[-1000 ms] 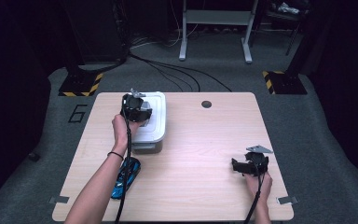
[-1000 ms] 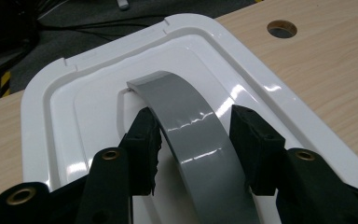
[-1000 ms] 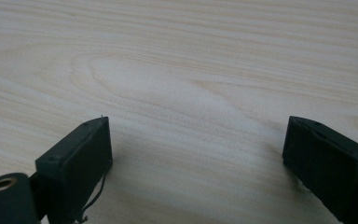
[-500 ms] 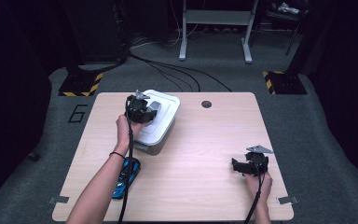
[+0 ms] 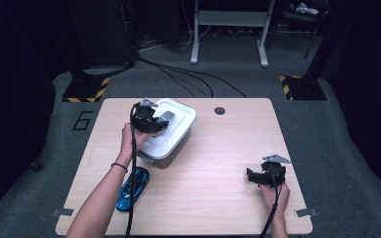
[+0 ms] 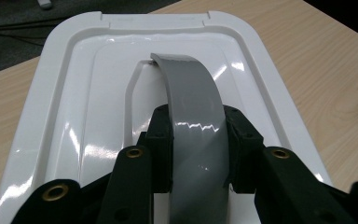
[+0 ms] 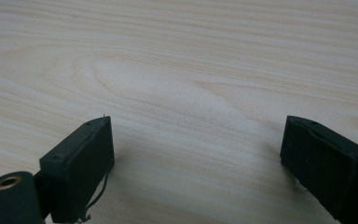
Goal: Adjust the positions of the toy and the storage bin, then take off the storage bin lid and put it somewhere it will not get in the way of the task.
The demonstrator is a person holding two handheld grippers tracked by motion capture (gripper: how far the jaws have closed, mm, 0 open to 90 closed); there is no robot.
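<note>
The left gripper [image 6: 198,144] pinches the grey handle [image 6: 193,112] of the white lidded box [image 5: 171,130] at the surface's [image 5: 218,148] far left, apparently to lift it, while the right gripper [image 5: 264,176] rests spread wide

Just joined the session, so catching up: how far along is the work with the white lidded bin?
Done: the left gripper has closed on the grey handle of the white plastic lidded bin.

In hand: that grip; the bin looks tilted, one end raised.

Left: moving it or taking the lid off. The right gripper rests open on the wooden table, and the blue toy car lies untouched.
</note>
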